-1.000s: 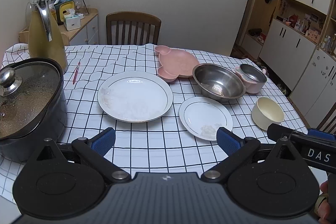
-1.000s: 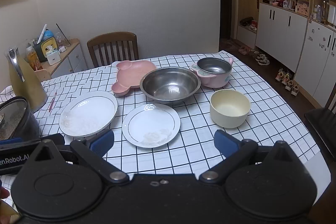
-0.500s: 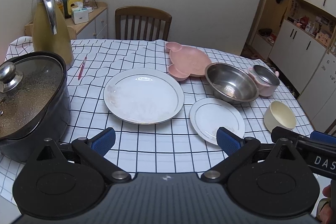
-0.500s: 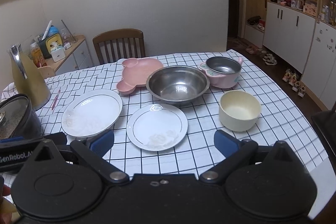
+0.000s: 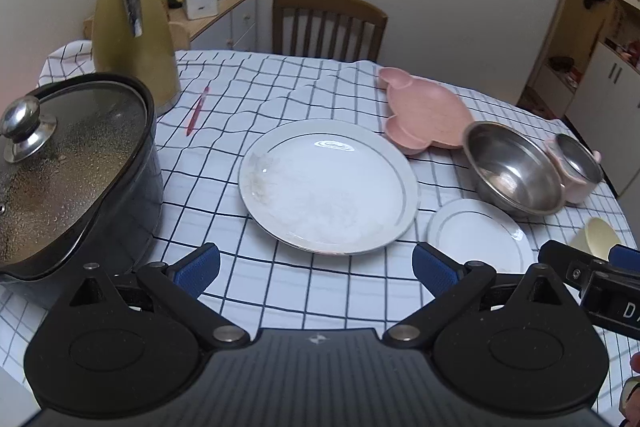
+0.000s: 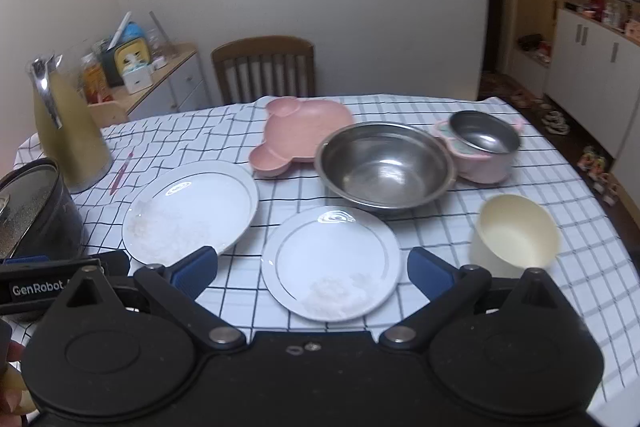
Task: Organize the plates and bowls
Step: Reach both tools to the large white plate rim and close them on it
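From the left, my left claw is wide open and empty, hovering over the near edge of the worktop, beside the lidded pot and jug. Straight ahead of it lies the big plate, flat on the cloth and touching nothing. It looks like glazed china to me: stiff, slick, breakable, fairly heavy. I'd pinch its near rim, since nothing else offers a hold.

Behind it sits the pink tray, likely light plastic and forgiving.

My right claw is also spread wide with nothing in it, the small plate lying between its fingers' line of reach. Same china, lighter; again a rim grip, and it should stack on the big one.

Beyond is the steel bowl, rigid, light, slippery; take its lip. Touching it on the right is the pink bowl with a steel liner. Nearest right stands the cream bowl, apart from the rest; grip its wall.
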